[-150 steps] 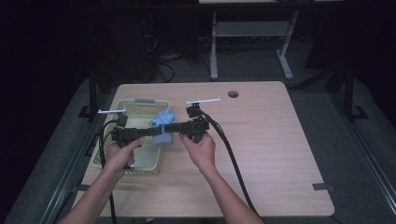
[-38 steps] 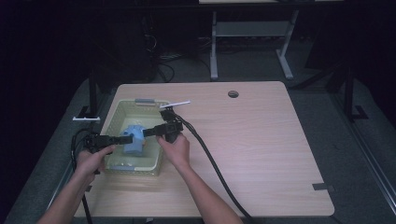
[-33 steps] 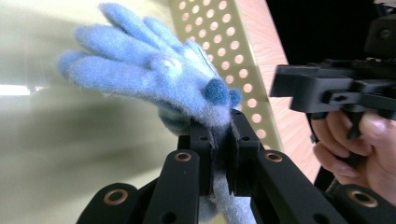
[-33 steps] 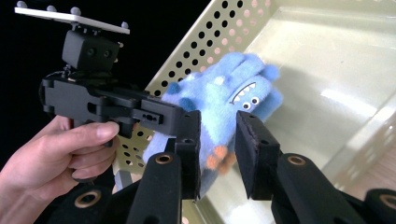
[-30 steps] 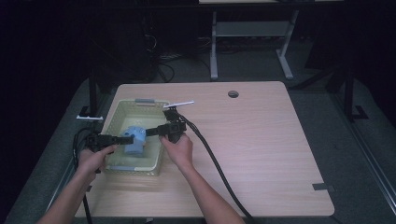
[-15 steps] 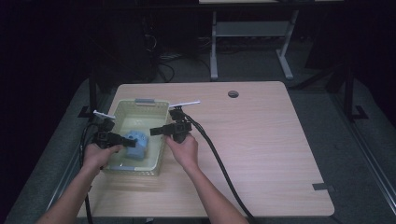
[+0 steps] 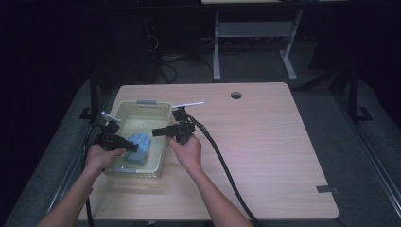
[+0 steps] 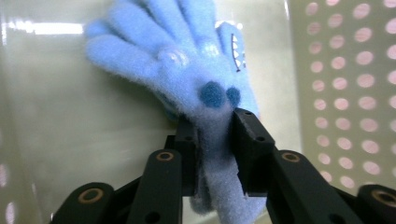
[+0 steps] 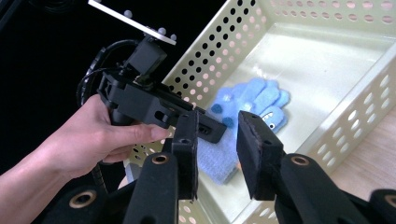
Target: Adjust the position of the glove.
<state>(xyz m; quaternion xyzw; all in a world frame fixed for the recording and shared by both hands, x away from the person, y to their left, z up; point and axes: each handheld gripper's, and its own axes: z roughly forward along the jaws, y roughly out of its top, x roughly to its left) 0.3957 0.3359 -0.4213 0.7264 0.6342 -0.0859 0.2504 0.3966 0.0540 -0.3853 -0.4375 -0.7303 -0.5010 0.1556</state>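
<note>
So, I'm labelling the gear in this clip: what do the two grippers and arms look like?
Both the left gripper and right gripper are black with blocky jaws, brass-coloured pivot rivets, thick black cables and a grey plate on top. The forearms are bare, no sleeves.

A fuzzy blue fleece glove (image 8: 187,79) lies in a glossy perforated plastic basket (image 7: 124,112) on a matt wood-grain table (image 7: 274,156).

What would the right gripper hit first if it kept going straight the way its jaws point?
Probably the left gripper, which lies just ahead of the right gripper and reaches over the fluffy light-blue glove in the perforated pale-yellow plastic basket; depth is hard to judge.
</note>
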